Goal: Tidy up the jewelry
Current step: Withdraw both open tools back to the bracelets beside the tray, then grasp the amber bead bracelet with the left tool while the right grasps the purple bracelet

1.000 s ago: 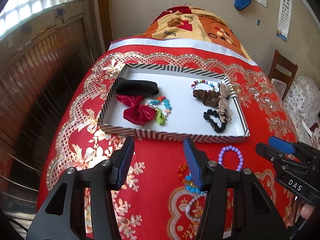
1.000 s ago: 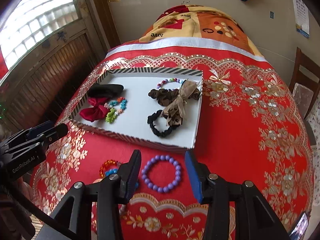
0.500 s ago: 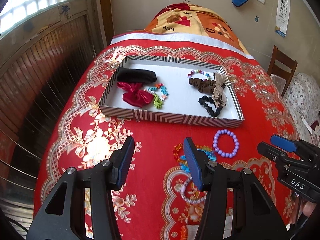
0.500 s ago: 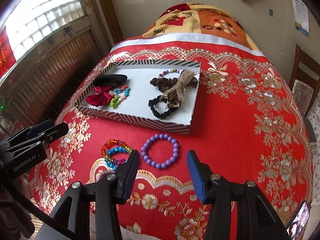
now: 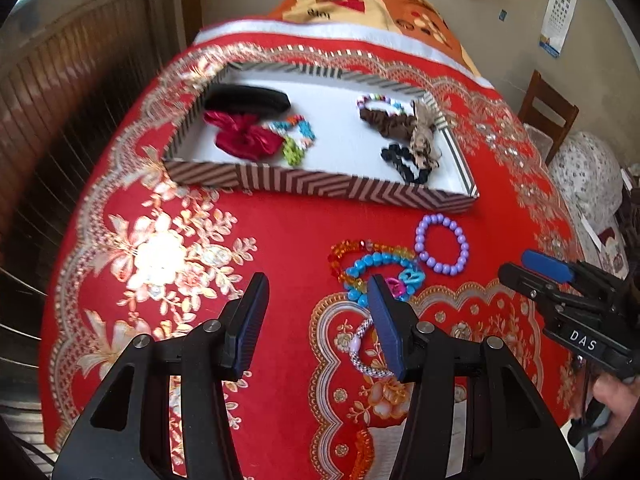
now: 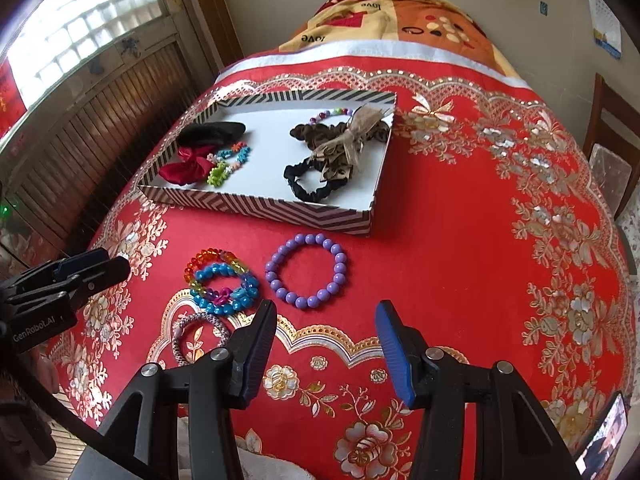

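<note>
A striped tray (image 6: 256,204) (image 5: 320,184) with a white floor holds a black band, a red bow, flower beads, brown and black scrunchies and a tan bow. In front of it on the red cloth lie a purple bead bracelet (image 6: 307,270) (image 5: 441,245), a pile of rainbow and blue bead bracelets (image 6: 222,280) (image 5: 372,270) and a silvery woven bracelet (image 6: 200,338) (image 5: 366,350). My right gripper (image 6: 326,324) hangs open just short of the purple bracelet, nothing between its jaws. My left gripper (image 5: 318,294) is open over bare cloth, its right finger in front of the blue beads.
The red embroidered cloth (image 6: 480,240) covers a rounded table that drops off at the front and sides. A wooden chair (image 5: 548,108) stands at the right, a wood-panelled wall and window at the left. A phone screen (image 6: 604,436) shows at the lower right.
Both grippers sank and tipped downward, so the tray slid up the views and the loose bracelets came into full sight. The right jaws stand a little wider.
</note>
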Demonstrator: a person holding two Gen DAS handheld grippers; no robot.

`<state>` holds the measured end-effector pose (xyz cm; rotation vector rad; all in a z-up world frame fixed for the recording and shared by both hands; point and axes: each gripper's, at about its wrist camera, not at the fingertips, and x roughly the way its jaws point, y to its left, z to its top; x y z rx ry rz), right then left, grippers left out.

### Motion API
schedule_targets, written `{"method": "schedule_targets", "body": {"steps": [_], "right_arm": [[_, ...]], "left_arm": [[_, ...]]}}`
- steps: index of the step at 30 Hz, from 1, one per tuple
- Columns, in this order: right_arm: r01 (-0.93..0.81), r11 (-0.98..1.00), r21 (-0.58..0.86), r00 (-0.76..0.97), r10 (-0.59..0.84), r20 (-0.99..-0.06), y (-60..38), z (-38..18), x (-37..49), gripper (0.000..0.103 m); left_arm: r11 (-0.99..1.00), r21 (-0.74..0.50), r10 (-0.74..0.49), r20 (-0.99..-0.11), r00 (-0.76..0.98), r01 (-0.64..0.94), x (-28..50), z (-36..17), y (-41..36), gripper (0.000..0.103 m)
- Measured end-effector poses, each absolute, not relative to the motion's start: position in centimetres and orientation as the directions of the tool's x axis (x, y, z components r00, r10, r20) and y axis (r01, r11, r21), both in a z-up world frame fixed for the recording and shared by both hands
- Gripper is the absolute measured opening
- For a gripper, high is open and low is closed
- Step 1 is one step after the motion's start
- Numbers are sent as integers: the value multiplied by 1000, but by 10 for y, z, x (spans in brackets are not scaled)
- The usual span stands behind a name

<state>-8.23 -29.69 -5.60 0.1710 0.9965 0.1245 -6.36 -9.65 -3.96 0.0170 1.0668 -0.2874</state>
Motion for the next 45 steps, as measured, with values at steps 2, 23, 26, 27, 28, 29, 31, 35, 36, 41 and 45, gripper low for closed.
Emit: {"method": "schedule_targets", "body": {"steps": [2,23,26,27,28,29,31,35,36,41,45], "right_arm": [[-27,980,198,536,182,-825,-296,-59,-79,49],[7,984,176,467,152,-871,-293,-94,-35,49],[12,985,174,462,149,-874,-292,-97,-32,49],[12,985,173,462,148,-875,-291,-97,-31,49],[13,985,171,460,146,-876,-291,-98,-31,49],[14,985,170,459,145,-876,-290,-99,-30,49],[18,986,168,459,141,-877,-290,-101,-29,49],[21,987,159,466,131,-875,-289,-101,-24,49],[21,987,157,468,129,-874,-289,-101,-23,49],[16,988,153,483,126,-867,-289,-102,-21,49],[13,988,154,493,127,-861,-289,-103,-21,49]], "left_arm": [[959,-152,-242,-877,415,239,-56,-48,-96,51],[945,-131,-229,-920,320,300,-6,-91,-109,51],[944,-127,-227,-920,319,305,-3,-95,-109,51],[943,-122,-224,-920,321,309,-2,-95,-109,51],[942,-117,-222,-920,323,314,-2,-95,-110,51],[941,-113,-220,-920,324,320,-2,-95,-111,51],[939,-107,-219,-919,328,326,-1,-95,-112,51],[936,-98,-216,-919,329,339,3,-96,-117,51],[934,-99,-218,-920,327,343,3,-96,-117,51],[924,-94,-223,-920,323,370,1,-96,-122,51],[920,-75,-214,-919,332,384,1,-98,-126,51]]}}
